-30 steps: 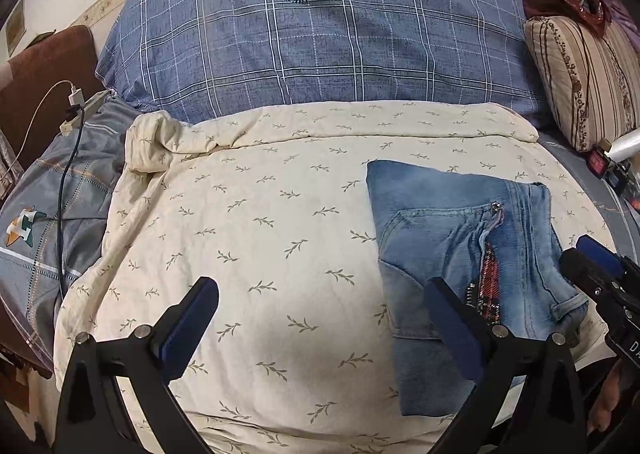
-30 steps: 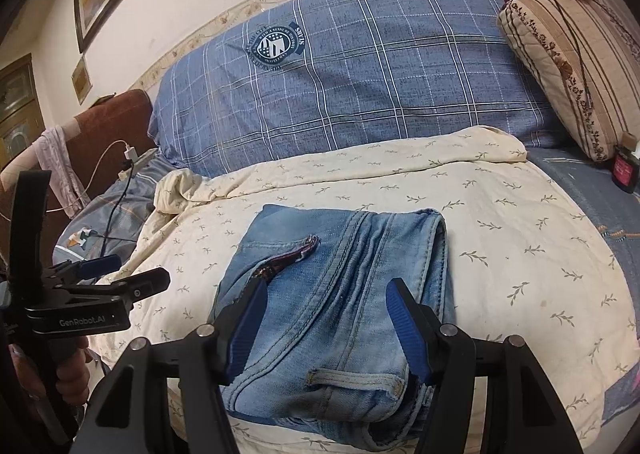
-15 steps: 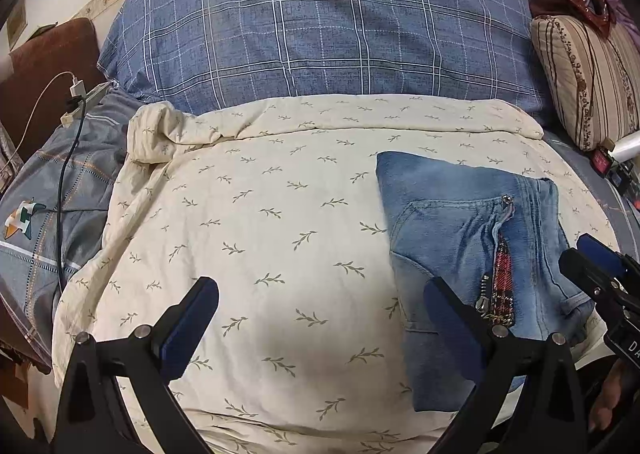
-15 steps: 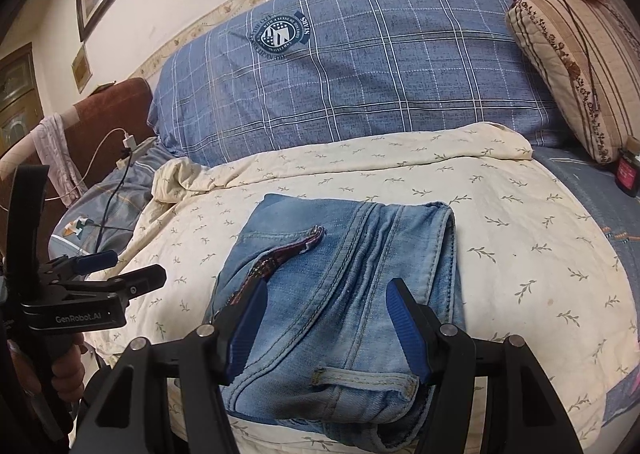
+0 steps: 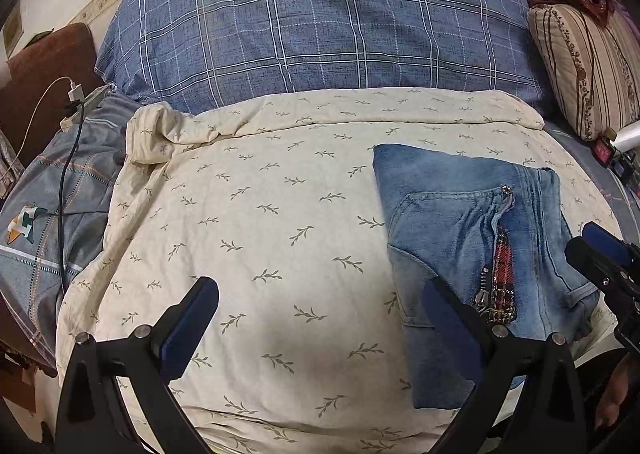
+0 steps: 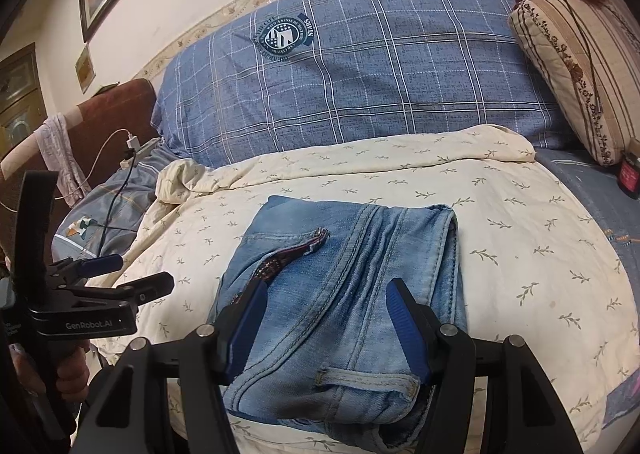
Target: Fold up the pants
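Light blue jeans [image 5: 460, 230] lie folded into a compact rectangle on the cream leaf-print quilt [image 5: 260, 214], waistband toward me, zipper fly with red plaid lining showing. In the right wrist view the jeans [image 6: 344, 286] lie straight ahead. My left gripper [image 5: 320, 318] is open and empty, above the quilt left of the jeans; its right finger overlaps their near left corner. My right gripper [image 6: 324, 318] is open and empty, hovering over the waistband end. It also shows at the right edge of the left wrist view [image 5: 600, 250], and the left gripper at the left of the right wrist view [image 6: 116, 278].
A large blue plaid pillow [image 5: 320, 22] lies behind the quilt. A striped beige cushion [image 5: 588, 66] stands at the right. A charger with cables [image 5: 76, 98] lies at the left on a grey-blue sheet [image 5: 36, 210]. Small red items [image 5: 604, 150] sit at the right edge.
Both grippers have drawn back slightly toward me and up; the jeans lie still and both grippers stay open.
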`<state>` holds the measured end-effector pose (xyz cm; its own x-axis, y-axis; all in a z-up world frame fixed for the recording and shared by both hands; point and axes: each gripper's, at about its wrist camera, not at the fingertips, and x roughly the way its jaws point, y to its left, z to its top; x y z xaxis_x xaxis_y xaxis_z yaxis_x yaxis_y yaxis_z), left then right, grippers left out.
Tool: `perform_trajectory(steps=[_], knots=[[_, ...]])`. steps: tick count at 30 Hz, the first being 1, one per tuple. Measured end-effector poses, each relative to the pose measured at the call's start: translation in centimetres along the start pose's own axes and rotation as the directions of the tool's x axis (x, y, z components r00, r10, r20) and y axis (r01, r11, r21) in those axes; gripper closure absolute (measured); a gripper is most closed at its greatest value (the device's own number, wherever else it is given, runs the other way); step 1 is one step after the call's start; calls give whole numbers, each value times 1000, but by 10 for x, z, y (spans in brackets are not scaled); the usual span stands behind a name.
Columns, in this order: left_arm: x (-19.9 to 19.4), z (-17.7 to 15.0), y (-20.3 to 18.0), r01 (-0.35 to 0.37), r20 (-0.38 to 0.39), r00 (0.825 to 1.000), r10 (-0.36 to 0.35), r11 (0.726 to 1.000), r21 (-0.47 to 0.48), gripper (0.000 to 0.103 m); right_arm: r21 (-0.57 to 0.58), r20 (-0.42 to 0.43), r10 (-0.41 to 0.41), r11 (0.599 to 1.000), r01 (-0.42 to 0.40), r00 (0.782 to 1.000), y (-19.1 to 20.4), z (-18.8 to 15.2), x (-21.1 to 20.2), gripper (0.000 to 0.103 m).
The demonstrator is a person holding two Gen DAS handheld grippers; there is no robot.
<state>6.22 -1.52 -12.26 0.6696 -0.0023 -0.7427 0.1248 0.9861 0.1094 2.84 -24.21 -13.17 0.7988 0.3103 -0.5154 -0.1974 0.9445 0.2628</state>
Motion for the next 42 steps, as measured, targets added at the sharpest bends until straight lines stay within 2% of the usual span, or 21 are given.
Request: perform_trajectory(steps=[42], knots=[[7, -6, -3, 1, -27, 1000, -1, 1000, 7, 1, -6, -4, 0, 1000, -1, 1000, 3, -1, -2, 37]])
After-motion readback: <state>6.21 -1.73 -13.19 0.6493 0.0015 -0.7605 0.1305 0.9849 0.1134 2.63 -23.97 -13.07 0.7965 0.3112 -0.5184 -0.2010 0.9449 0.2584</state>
